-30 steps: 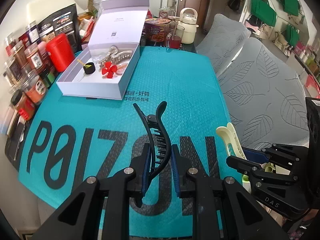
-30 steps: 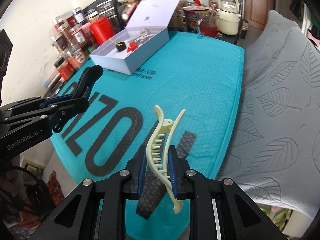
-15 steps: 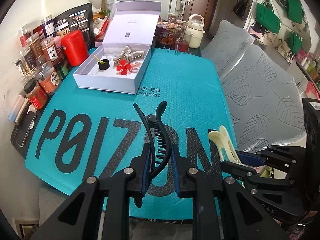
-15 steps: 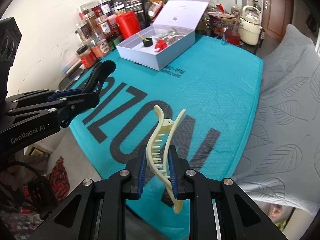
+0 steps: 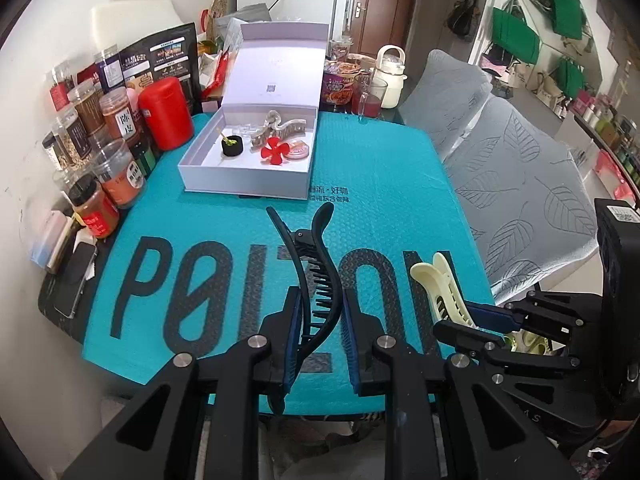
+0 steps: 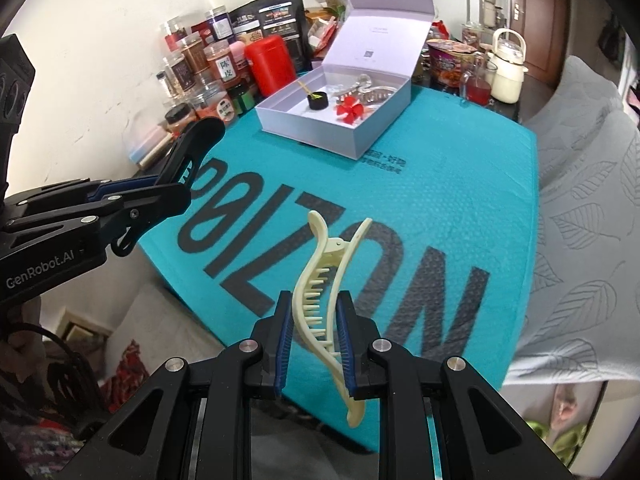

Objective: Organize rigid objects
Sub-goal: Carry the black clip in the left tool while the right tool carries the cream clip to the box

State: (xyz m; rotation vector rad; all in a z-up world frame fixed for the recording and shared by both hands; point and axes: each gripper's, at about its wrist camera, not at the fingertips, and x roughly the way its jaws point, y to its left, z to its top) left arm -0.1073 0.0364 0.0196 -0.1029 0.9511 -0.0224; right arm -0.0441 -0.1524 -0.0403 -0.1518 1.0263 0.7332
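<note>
The black hair claw [image 5: 316,280], at lower centre of the left view, is clamped in the left gripper [image 5: 318,336]; the cream hair claw [image 6: 324,300] is likewise pinched by the right gripper [image 6: 314,340]. Both are judged light, stiff and slippery, best held mid-body. Compared with a second earlier, the white box [image 5: 244,184] is seen from farther back.

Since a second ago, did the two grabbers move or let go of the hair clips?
Both pulled back from the table and rose: the white box and the teal mat now look smaller and farther off. Nothing was let go. The left gripper still clamps the black hair clip, and the right gripper still clamps the cream hair clip.
</note>
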